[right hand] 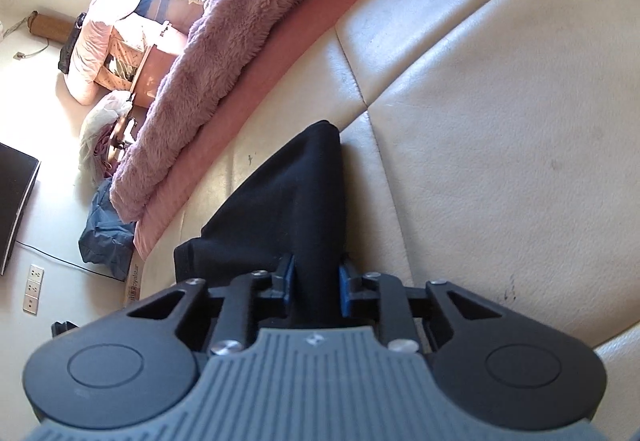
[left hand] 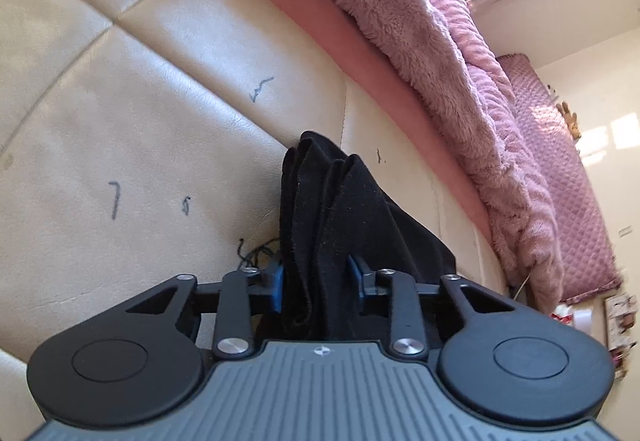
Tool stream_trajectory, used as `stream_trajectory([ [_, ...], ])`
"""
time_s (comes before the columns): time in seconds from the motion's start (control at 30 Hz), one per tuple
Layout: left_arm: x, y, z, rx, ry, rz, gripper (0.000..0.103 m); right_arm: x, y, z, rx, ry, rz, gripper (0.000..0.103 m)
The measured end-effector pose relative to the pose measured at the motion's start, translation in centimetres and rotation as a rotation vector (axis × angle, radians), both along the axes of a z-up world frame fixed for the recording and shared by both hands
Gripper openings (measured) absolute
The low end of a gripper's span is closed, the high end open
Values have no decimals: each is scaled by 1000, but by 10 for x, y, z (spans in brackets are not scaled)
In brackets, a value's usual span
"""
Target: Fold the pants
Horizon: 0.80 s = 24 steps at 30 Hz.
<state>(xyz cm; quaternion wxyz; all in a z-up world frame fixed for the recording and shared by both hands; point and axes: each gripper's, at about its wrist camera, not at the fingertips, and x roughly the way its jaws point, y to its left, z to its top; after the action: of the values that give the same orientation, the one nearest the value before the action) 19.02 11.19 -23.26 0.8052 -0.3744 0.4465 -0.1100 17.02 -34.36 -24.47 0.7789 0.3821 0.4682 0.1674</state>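
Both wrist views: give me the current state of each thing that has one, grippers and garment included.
Left gripper: shut on the black pants, bunched folds between its blue pads.
Right gripper: shut on the black pants, a smoother section between its pads.
Black pants: gathered, lying on the cream leather cushion, not yet folded flat.
Pink fleece blanket: rumpled, hanging over the bed edge.

Pants [left hand: 320, 209] lie on cushion [left hand: 140, 113], blanket [left hand: 400, 21] behind.
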Motion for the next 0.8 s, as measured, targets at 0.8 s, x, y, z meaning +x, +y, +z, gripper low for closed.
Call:
stream_trajectory([
  [0.8,4,79,67,185,-91,91,25,48,110,55,1,-87,195,13],
])
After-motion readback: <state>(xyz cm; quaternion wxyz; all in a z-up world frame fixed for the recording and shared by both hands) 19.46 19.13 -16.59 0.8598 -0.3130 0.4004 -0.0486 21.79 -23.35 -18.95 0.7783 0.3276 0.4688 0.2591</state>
